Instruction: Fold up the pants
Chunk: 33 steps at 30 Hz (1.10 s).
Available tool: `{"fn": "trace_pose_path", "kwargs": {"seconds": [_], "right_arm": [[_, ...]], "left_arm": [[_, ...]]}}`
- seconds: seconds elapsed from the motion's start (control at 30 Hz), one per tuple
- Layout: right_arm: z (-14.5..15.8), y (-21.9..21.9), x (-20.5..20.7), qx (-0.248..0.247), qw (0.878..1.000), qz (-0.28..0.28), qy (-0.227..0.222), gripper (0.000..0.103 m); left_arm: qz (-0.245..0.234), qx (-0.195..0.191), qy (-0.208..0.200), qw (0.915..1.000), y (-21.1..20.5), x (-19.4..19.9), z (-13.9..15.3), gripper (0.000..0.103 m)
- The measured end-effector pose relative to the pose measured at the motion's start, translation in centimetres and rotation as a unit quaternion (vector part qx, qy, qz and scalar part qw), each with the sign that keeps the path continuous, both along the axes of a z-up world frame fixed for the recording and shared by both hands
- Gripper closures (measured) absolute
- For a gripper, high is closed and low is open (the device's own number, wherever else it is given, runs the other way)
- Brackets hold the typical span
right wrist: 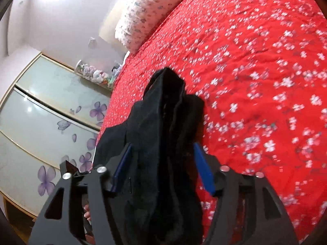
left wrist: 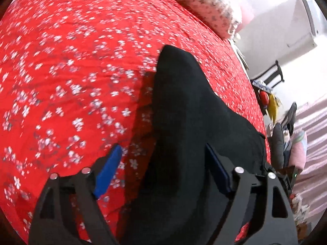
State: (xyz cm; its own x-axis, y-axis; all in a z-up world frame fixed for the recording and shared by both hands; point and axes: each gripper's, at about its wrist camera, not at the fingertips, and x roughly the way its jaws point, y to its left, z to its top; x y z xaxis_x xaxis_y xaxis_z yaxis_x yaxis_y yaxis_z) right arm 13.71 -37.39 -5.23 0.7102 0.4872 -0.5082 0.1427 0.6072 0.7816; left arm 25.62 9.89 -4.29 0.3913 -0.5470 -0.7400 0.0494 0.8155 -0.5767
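The black pants (left wrist: 184,110) lie bunched over a bed covered by a red bedspread (left wrist: 71,71) printed with white blossoms, near its edge. In the left wrist view the left claw (left wrist: 163,159) stands spread wide, its blue pads (left wrist: 108,169) well apart, with the dark cloth running up between them; whether either pad presses the fabric cannot be told. In the right wrist view the right claw (right wrist: 163,155) is likewise released, with folds of the pants (right wrist: 167,122) heaped between its fingers. A floral pillow (right wrist: 149,12) sits at the bed's head, and a wardrobe (right wrist: 40,106) with purple flower decals stands beside the bed.
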Motion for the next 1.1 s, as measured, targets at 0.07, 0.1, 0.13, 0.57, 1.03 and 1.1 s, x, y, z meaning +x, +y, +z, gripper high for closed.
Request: {"fn": "trace_pose_path", "kwargs": {"seconds": [0.07, 0.1, 0.13, 0.57, 1.03, 1.1], "right_arm": [[0.4, -1.0, -0.8, -0.007, 1.000, -0.025, -0.001, 0.039], [0.8, -1.4, -1.3, -0.018, 0.999, -0.041, -0.003, 0.039], [1.1, -1.6, -1.6, -0.031, 0.998, -0.052, -0.005, 0.039], [9.0, 9.8, -7.8, -0.283, 0.946, 0.036, -0.156, 0.018], [4.1, 12.9, -7.0, -0.310, 0.942, 0.102, -0.074, 0.001], [4.1, 14.3, -7.3, -0.349, 0.928, 0.105, -0.075, 0.001]], "left_arm": [[0.023, 0.008, 0.001, 0.9997, 0.8, -0.3, 0.4, 0.014], [0.034, 0.015, -0.003, 0.9993, 1.1, -0.6, 0.8, 0.013], [0.051, 0.032, -0.014, 0.9981, 1.5, -1.1, 1.4, 0.013], [-0.022, 0.184, -0.219, 0.9580, -7.4, -11.6, 8.6, 0.003], [-0.066, 0.230, -0.143, 0.9604, -10.4, -11.0, 1.2, 0.002], [-0.063, 0.231, -0.153, 0.9588, -10.5, -11.3, 1.2, 0.002]]}}
